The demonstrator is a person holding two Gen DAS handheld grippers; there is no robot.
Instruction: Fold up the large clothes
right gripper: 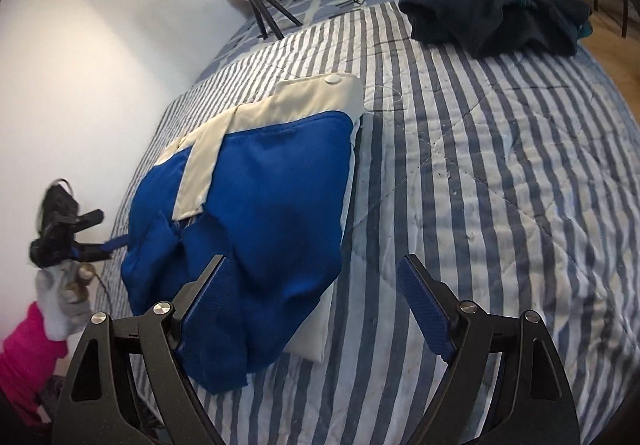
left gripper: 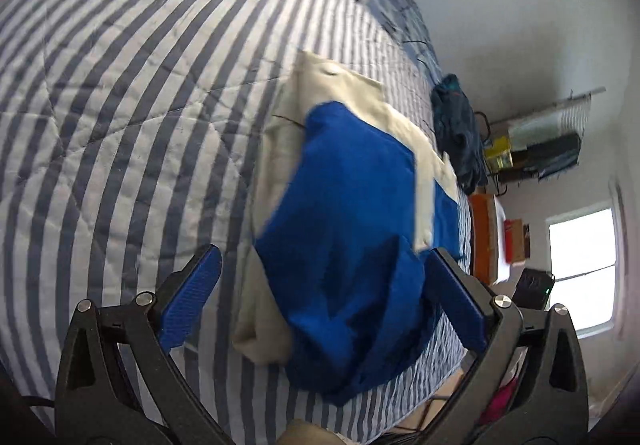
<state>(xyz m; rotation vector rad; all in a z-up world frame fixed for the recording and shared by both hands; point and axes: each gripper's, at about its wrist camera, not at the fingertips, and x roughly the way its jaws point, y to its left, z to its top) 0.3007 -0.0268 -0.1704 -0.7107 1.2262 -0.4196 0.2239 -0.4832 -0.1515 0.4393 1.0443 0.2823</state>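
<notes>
Jacket on bed: soft, light, slippery; take near hem corners. Both grippers' jaws wide, empty.

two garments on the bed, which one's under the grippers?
The blue-and-cream garment, lying partly folded right ahead of both open grippers. The dark teal garment sits bunched at the bed's far end.

I can read no text, label, brand or number in either wrist view. The garment, the quilt and the boxes by the wall show no lettering I can make out; anything printed there is too blurred or small.
</notes>
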